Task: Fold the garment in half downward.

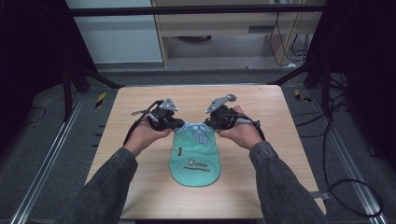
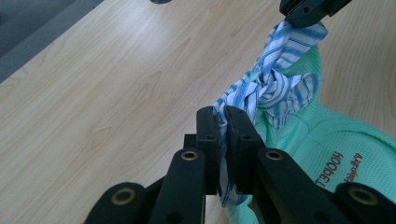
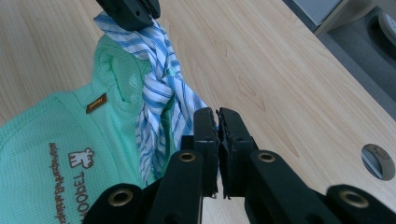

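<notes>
A mint-green mesh garment (image 1: 194, 161) with brown print lies flat on the wooden table, near its middle. At the garment's far edge a blue-and-white striped tie (image 1: 200, 133) is twisted into a knot (image 2: 266, 86). My left gripper (image 1: 180, 124) is shut on one end of the striped tie (image 2: 233, 95), with cloth showing between its jaws. From the other side, my right gripper (image 1: 209, 122) is shut on the other end (image 3: 161, 93). The two grippers face each other over the knot, a short way apart. The right gripper (image 2: 303, 11) and the left gripper (image 3: 130, 11) each show in the other's view, clamped on the tie.
The light wooden table (image 1: 140, 107) has bare surface to the left, right and far side of the garment. A round cable hole (image 3: 378, 161) sits in the tabletop near one edge. Dark frame bars, cables and grey floor surround the table.
</notes>
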A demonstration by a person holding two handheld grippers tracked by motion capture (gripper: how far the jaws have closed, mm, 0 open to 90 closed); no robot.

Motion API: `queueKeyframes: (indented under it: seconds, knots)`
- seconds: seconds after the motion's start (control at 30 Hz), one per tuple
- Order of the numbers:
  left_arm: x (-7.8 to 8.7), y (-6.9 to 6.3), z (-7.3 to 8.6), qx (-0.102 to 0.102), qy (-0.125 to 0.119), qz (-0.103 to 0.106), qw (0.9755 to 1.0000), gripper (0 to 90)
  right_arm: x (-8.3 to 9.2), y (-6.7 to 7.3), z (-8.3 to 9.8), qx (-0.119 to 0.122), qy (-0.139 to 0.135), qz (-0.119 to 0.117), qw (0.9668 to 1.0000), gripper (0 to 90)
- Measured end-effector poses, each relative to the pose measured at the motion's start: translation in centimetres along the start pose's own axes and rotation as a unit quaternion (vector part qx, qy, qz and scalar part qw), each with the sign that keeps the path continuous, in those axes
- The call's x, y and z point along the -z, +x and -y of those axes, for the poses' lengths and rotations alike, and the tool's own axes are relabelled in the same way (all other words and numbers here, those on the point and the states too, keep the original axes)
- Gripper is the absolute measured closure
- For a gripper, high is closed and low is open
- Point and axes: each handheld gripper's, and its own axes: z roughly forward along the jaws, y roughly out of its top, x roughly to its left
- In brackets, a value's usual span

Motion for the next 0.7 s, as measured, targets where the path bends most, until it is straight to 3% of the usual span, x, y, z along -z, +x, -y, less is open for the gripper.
queueKeyframes:
  seconds: [0.7]
  knots:
    - [0.05, 0.49, -0.64, 0.005, -0.008, -0.013, 0.9999, 84.7, -0.17, -0.84, -0.99, 0.009, 0.006, 0.011, 0.9999, 86.9]
